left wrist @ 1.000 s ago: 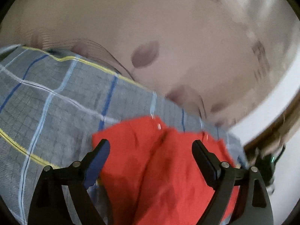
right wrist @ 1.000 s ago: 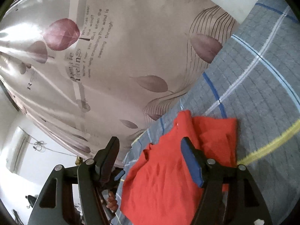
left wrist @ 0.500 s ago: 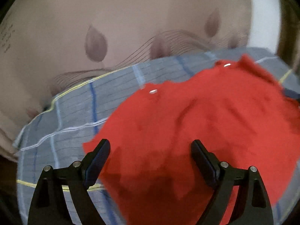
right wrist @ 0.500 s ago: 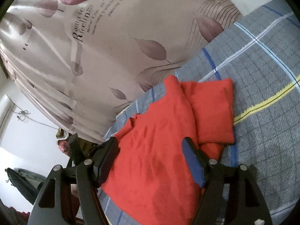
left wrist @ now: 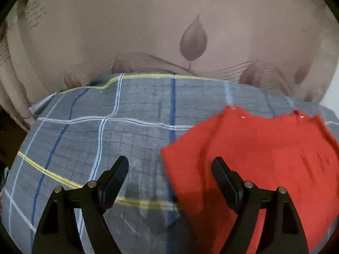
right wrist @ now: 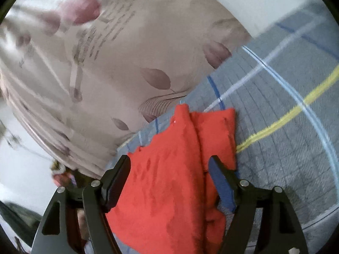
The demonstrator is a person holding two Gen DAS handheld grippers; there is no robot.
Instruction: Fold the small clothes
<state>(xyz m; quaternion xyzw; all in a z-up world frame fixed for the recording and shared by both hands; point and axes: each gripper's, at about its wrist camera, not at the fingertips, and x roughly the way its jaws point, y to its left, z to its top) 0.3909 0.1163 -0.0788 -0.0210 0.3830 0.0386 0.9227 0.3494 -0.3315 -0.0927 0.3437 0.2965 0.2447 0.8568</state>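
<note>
A small red garment (left wrist: 260,154) lies on a grey checked bedsheet (left wrist: 110,131) with blue, white and yellow lines. Behind the bed hangs a beige curtain (left wrist: 148,31) printed with brown leaves.

In the left wrist view the red garment sits at about 3 o'clock, spread fairly flat. The left gripper (left wrist: 170,169) hangs over its near left corner. Its jaws are wide but closing a little, and nothing is pinched yet. The corner lies under the gap, closer to the right finger. It looks ready to grab that corner so the cloth can be lifted and folded over.

In the right wrist view the garment (right wrist: 175,169) runs from the middle down to 6 o'clock. One side, at about 2 o'clock, is already folded in. The right gripper (right wrist: 169,167) hangs over the cloth, jaws opening, and holds nothing. Its wide gap likely lets it come down on an edge.
</note>
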